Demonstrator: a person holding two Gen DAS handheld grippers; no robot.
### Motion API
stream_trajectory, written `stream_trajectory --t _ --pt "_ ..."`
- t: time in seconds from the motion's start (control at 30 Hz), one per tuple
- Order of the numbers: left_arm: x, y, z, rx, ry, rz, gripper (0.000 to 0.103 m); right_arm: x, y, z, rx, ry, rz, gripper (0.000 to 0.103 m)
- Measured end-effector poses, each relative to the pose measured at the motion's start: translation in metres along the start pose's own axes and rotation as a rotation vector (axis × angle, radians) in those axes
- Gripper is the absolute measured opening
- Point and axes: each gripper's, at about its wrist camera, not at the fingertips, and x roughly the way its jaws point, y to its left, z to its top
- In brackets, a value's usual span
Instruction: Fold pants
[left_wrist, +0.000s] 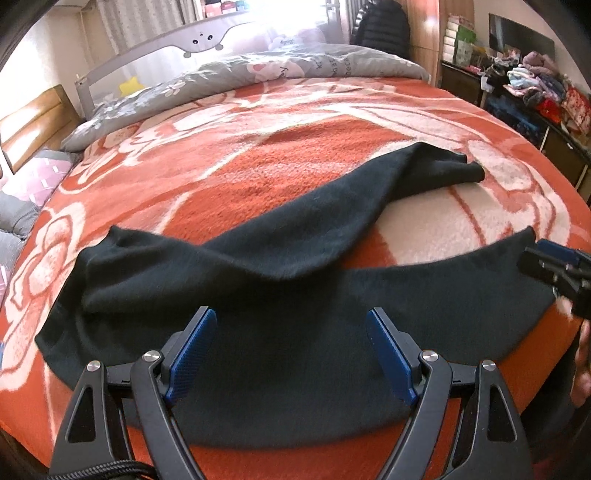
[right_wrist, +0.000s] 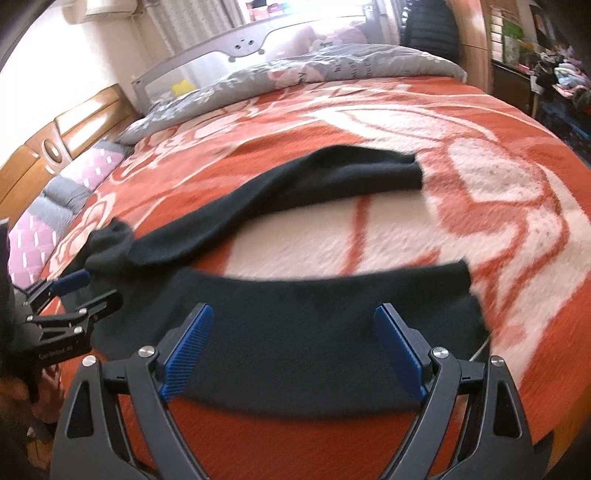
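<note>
Left wrist view: your left claw (left_wrist: 290, 352) hangs wide open over the black pants (left_wrist: 280, 295), which lie spread on the orange floral blanket (left_wrist: 229, 173) of the bed. Right claw (right_wrist: 293, 350) also gapes, empty, above the nearer leg; the legs splay apart.

Our bed (left_wrist: 546, 325) under an orange-and-white floral blanket (left_wrist: 258, 177)

On it we see black pants (left_wrist: 295, 295) spread out, legs apart; a grey patterned quilt (left_wrist: 295, 68) lies at the far end.
</note>
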Motion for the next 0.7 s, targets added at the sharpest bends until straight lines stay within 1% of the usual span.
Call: stream_trajectory --t 0.1,0.2,0.27,0.33,0.4,0.47,0.57,0.7 --pt "0.011 -0.007 0.014 0.007 0.012 -0.03 0.084 0.006 -0.016 0.019 0.031 -0.001 -0.011 0.089" --pt "0.024 -0.018 0.03 0.037 0.029 -0.045 0.084 0.014 -0.033 0.04 0.073 0.008 0.002 0.089" --pt "0.032 -0.026 0.04 0.064 0.033 -0.042 0.084 0.018 -0.046 0.055 0.111 0.004 0.025 0.089" --pt "0.044 -0.037 0.053 0.098 0.038 -0.035 0.084 0.028 -0.065 0.073 0.197 0.026 0.068 0.089" --pt "0.054 -0.044 0.062 0.115 0.047 -0.033 0.084 0.038 -0.078 0.088 0.25 0.038 0.086 0.089" --pt "0.069 -0.05 0.07 0.135 0.077 -0.031 0.084 0.05 -0.091 0.104 0.284 0.046 0.065 0.088" --pt "0.087 -0.057 0.078 0.157 0.103 -0.026 0.084 0.067 -0.108 0.125 0.32 0.057 0.058 0.082" --pt "0.106 -0.057 0.086 0.177 0.13 -0.012 0.084 0.09 -0.125 0.144 0.331 0.078 0.046 0.079"
